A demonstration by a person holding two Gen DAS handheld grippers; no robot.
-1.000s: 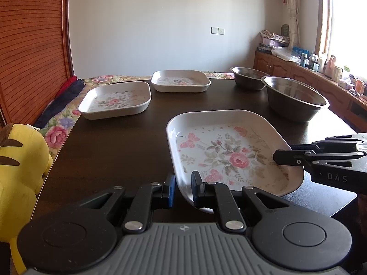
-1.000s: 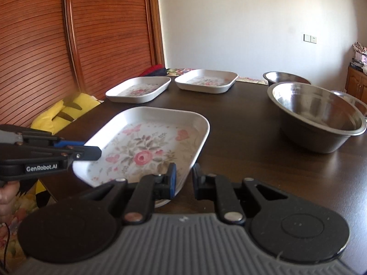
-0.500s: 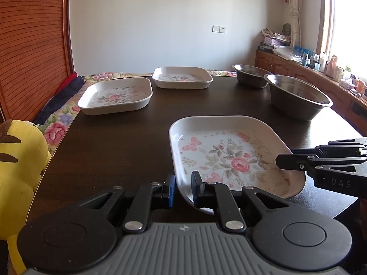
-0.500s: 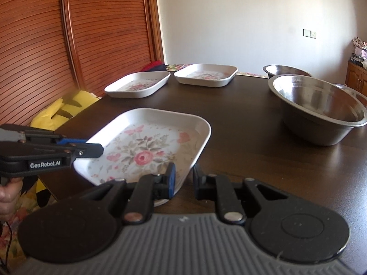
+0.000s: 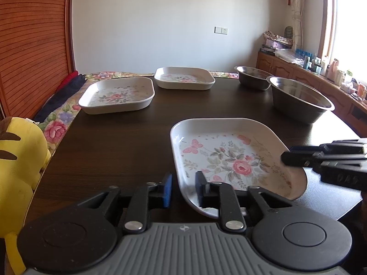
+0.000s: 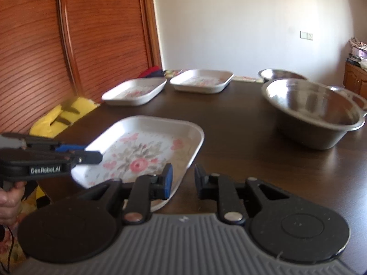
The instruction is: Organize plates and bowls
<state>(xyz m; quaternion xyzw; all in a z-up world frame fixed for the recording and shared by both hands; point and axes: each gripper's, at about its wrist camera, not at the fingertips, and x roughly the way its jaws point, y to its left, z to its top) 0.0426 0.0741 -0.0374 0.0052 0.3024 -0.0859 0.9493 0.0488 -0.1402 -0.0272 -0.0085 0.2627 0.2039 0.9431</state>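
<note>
A white floral plate (image 5: pixel 229 158) (image 6: pixel 142 146) is held between both grippers over the near end of the dark table (image 5: pixel 114 149). My left gripper (image 5: pixel 183 190) is shut on the plate's near left rim, and it shows at the left of the right wrist view (image 6: pixel 94 154). My right gripper (image 6: pixel 182 180) is shut on the opposite rim, with its tip at the plate's right edge in the left wrist view (image 5: pixel 286 157). Whether the plate touches the table I cannot tell. Two more floral plates (image 5: pixel 117 95) (image 5: pixel 183 78) lie at the far left. Two steel bowls (image 5: pixel 300 98) (image 5: pixel 251 75) stand at the far right.
A yellow plush toy (image 5: pixel 20 160) sits off the table's left edge on a floral-covered bench (image 5: pixel 57 130). A wooden slatted door (image 6: pixel 68 57) lines the left side. A cluttered sideboard (image 5: pixel 321 78) runs under the window on the right. A person's hand (image 6: pixel 9 197) holds the left gripper.
Both grippers and the plate between them have shifted slightly together, staying locked on the rims. The right wrist view is now blurred by motion. The far plates and bowls have not moved.
</note>
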